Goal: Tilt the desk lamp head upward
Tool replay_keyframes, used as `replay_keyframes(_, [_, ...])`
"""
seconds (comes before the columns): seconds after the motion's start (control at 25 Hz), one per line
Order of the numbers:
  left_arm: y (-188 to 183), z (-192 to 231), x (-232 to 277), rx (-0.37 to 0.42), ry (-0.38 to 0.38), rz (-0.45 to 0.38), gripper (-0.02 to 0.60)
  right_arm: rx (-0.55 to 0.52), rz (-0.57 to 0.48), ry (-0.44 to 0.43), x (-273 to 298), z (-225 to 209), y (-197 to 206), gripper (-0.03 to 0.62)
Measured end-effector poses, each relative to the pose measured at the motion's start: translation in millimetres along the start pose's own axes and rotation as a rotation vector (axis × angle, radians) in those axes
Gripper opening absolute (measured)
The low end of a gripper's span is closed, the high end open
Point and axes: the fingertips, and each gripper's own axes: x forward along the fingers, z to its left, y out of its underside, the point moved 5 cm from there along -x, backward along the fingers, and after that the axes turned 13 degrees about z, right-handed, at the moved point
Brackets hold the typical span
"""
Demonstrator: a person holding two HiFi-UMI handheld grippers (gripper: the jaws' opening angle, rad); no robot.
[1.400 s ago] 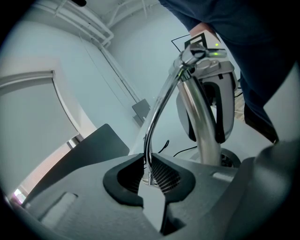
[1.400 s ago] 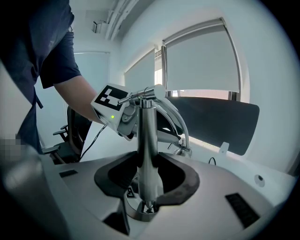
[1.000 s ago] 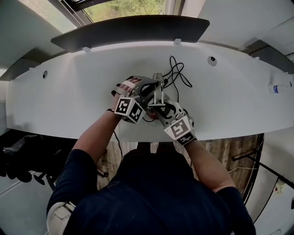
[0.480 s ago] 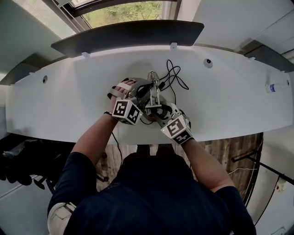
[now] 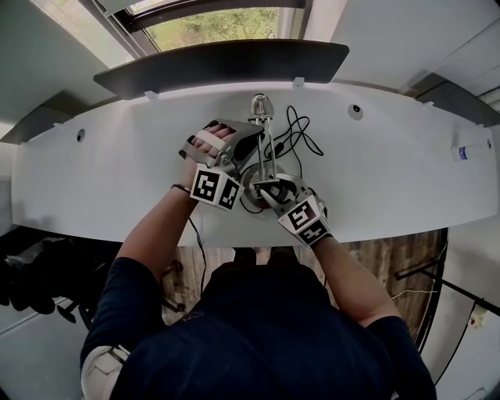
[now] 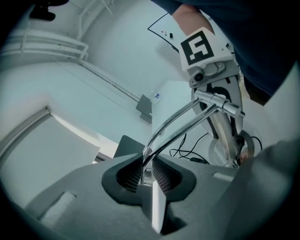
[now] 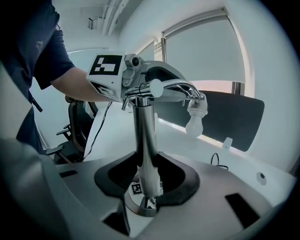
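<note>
**Desk lamp, mid-adjustment.** The lamp stands at the middle of the white tabletop (image 5: 117,172), close to its front edge. Its lamp head (image 5: 260,104), with a bare bulb, reaches toward the back edge.

The left gripper (image 6: 147,171) has the twin chrome rods of the lamp arm (image 6: 187,131) between its ribbed pads. Its jaws have just been opening. They appear to bear on the rods, though the close view leaves that unsure. The right gripper (image 7: 147,180) is clamped on the upright post (image 7: 143,140), just above the round base (image 7: 136,206).

The likeliest trouble is the slick, thin rods sliding through a loosened left grip, letting the head sag back down. If the right gripper eased off the post while the left one lifts, the base so near the front edge could rock or slide toward it. The black cable (image 5: 301,129), looped loosely behind the lamp, could drag or catch as the arm swings. The exposed bulb would take the knock in any sudden slip.

The tabletop is long, curved and mostly bare, with a dark panel (image 5: 219,58) standing along its back edge. A bottle (image 5: 473,151) lies near the right end. Behind the panel a window (image 5: 211,22) shows greenery, and a dark office chair (image 7: 70,126) sits off the tabletop's left end.
</note>
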Motion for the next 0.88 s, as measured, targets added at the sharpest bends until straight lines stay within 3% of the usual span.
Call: replay_keyframes(0.88, [-31.2, 34.2, -52.1, 0.100, -0.153, 0.013, 0.135, 0.006, 0.062, 0.019, 4.2, 5.8, -2.9, 0.141])
